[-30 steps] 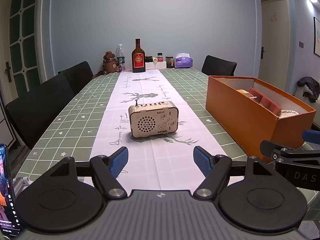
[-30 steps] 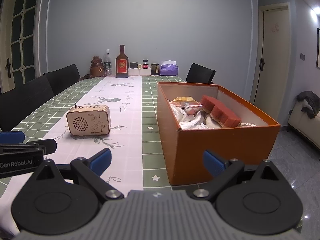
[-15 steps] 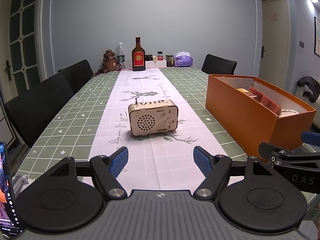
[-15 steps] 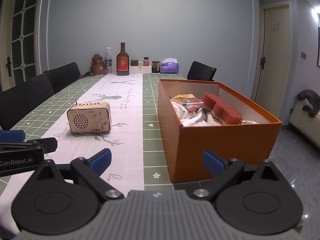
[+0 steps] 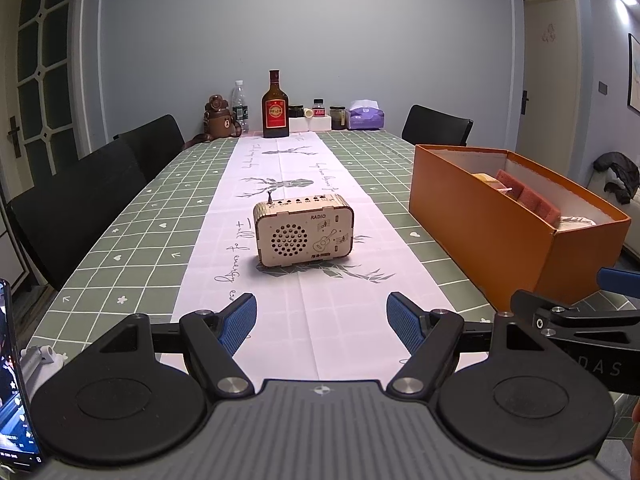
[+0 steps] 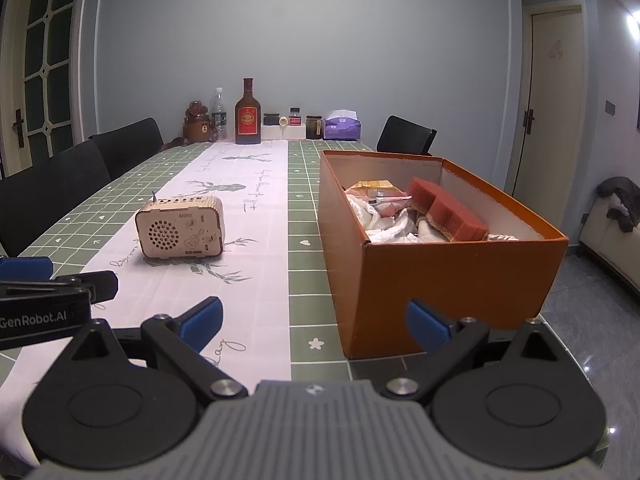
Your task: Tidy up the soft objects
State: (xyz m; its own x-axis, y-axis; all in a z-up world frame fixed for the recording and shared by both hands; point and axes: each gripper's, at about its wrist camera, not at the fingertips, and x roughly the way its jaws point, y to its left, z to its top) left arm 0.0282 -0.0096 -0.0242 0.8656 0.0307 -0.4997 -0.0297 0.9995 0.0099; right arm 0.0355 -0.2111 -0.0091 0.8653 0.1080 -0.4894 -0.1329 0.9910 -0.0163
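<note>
An orange box point(image 6: 440, 280) stands on the table's right side and also shows in the left wrist view point(image 5: 500, 236). It holds red sponges point(image 6: 448, 208), white crumpled cloths point(image 6: 384, 224) and a yellowish packet point(image 6: 374, 185). My right gripper point(image 6: 316, 322) is open and empty, just in front of the box's near left corner. My left gripper point(image 5: 322, 322) is open and empty over the white table runner, short of the wooden radio point(image 5: 304, 232).
The wooden radio point(image 6: 180, 230) sits on the runner, left of the box. Bottles point(image 5: 275, 108), jars and a purple tissue pack point(image 5: 366, 116) line the far end. Black chairs point(image 5: 80, 208) stand along the left side. A phone point(image 5: 12, 384) is at the left edge.
Both grippers have risen slightly, so the views look a little further down onto the table and into the box. Jaws stay open. Nothing on the table moved.
</note>
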